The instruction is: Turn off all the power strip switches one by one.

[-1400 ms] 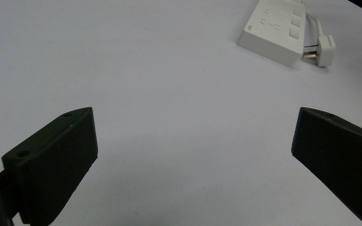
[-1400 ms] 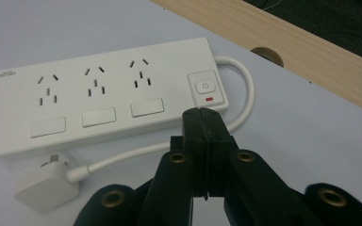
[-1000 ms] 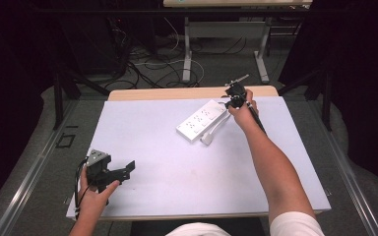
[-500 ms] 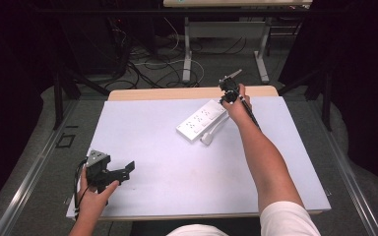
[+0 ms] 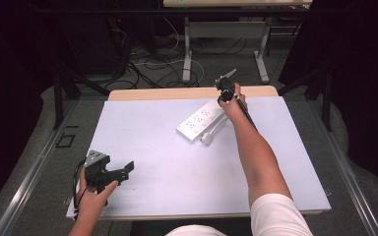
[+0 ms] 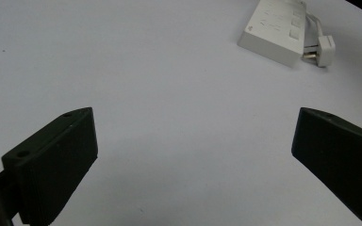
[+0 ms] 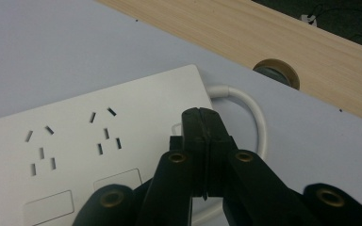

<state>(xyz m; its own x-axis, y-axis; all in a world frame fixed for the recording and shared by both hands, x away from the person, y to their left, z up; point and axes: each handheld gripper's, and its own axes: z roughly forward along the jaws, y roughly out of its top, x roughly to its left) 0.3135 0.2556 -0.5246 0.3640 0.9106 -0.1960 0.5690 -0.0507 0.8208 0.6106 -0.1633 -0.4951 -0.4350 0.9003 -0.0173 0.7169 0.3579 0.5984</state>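
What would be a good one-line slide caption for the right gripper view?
Shut right gripper poised over the cord end of a white power strip on a pale table.

The power strip (image 5: 200, 121) lay on the counter (image 5: 167, 172) just below the right tongs (image 7: 202, 117), its plug (image 5: 207, 138) beside it, both well apart from the left tongs (image 5: 123, 169).

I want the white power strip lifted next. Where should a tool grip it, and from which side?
Probably from above, across the short width of the power strip at its free end away from the cable: it lies flat, with long parallel edges.
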